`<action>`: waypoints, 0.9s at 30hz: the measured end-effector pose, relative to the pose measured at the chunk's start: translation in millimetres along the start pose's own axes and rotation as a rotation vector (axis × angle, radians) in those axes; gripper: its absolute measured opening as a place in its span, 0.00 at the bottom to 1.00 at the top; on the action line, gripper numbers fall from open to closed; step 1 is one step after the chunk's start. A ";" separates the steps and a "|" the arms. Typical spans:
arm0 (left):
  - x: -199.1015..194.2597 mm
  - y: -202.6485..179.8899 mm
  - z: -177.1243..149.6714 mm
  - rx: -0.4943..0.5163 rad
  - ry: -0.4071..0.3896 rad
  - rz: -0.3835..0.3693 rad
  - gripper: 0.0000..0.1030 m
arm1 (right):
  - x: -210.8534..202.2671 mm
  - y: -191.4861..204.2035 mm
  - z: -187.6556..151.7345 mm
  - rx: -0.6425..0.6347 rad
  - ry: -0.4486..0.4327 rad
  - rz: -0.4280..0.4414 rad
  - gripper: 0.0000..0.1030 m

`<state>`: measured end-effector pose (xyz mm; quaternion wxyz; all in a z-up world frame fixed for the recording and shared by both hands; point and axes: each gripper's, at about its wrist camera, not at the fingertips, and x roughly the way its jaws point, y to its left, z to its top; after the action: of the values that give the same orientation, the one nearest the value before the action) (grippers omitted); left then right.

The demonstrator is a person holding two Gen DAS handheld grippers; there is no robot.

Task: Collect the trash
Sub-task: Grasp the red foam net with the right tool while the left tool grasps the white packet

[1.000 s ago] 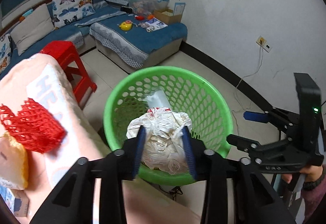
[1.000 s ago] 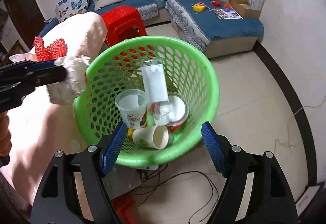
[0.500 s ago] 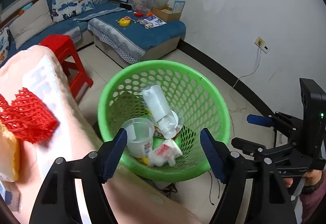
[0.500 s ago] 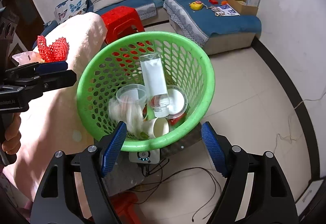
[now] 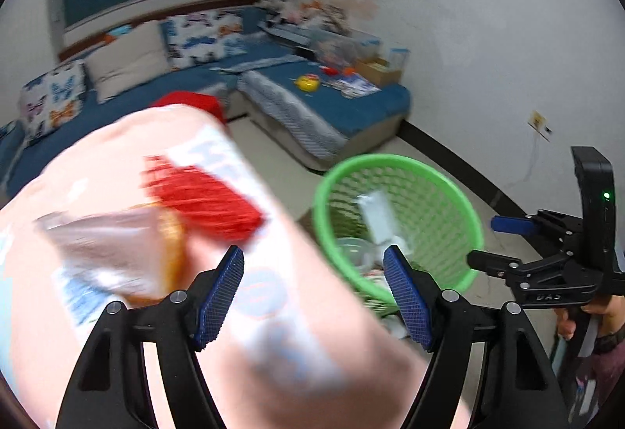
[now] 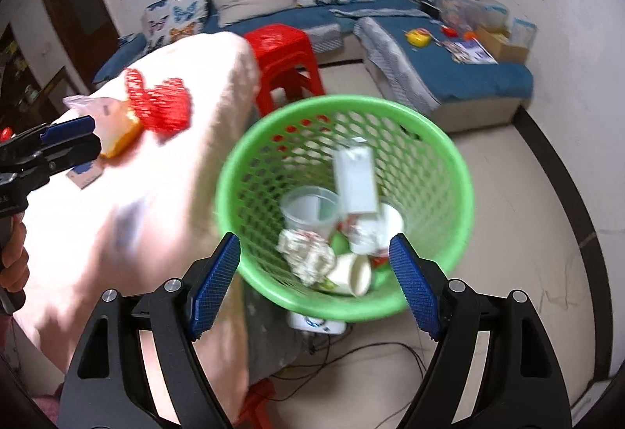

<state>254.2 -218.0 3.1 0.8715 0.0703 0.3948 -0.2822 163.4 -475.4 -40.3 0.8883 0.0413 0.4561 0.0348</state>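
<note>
A green mesh basket [image 6: 461, 171] [image 5: 465, 214] holds cups, a white tube and a crumpled white wrapper [image 6: 306, 259]. On the pink-covered table [image 6: 129, 218] lie a red net [image 6: 160, 103] [image 5: 203, 191] and a clear bag with an orange item [image 6: 113, 124] [image 5: 117, 253]. My left gripper [image 5: 314, 292] is open and empty over the table, beside the red net; it also shows in the right wrist view [image 6: 58, 140]. My right gripper [image 6: 314, 284] is open and empty above the basket's near rim; it also shows in the left wrist view [image 5: 508, 245].
A red plastic stool [image 6: 285, 54] stands behind the table. A blue sofa [image 6: 449, 77] with cushions and clutter lines the far walls. Cables and a white device [image 6: 316, 325] lie on the floor under the basket.
The left gripper opened and dropped the crumpled wrapper into the basket, then swung left toward the red net and bag on the table. The right gripper stayed open over the basket.
</note>
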 end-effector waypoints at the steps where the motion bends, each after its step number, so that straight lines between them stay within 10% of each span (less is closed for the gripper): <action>1: -4.9 8.2 -0.2 -0.012 -0.008 0.008 0.69 | 1.4 7.7 4.5 -0.014 -0.004 0.009 0.76; 12: -65.7 104.5 -5.4 -0.055 -0.091 0.161 0.69 | 23.7 86.2 52.0 -0.160 -0.019 0.109 0.76; 27: -44.1 183.2 -8.7 0.087 -0.019 0.064 0.80 | 81.9 156.2 100.3 -0.314 0.001 0.141 0.72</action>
<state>325.4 -43.6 10.9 0.8799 0.1178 0.3715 -0.2719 288.9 -316.2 -31.8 0.8789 -0.0661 0.4416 0.1677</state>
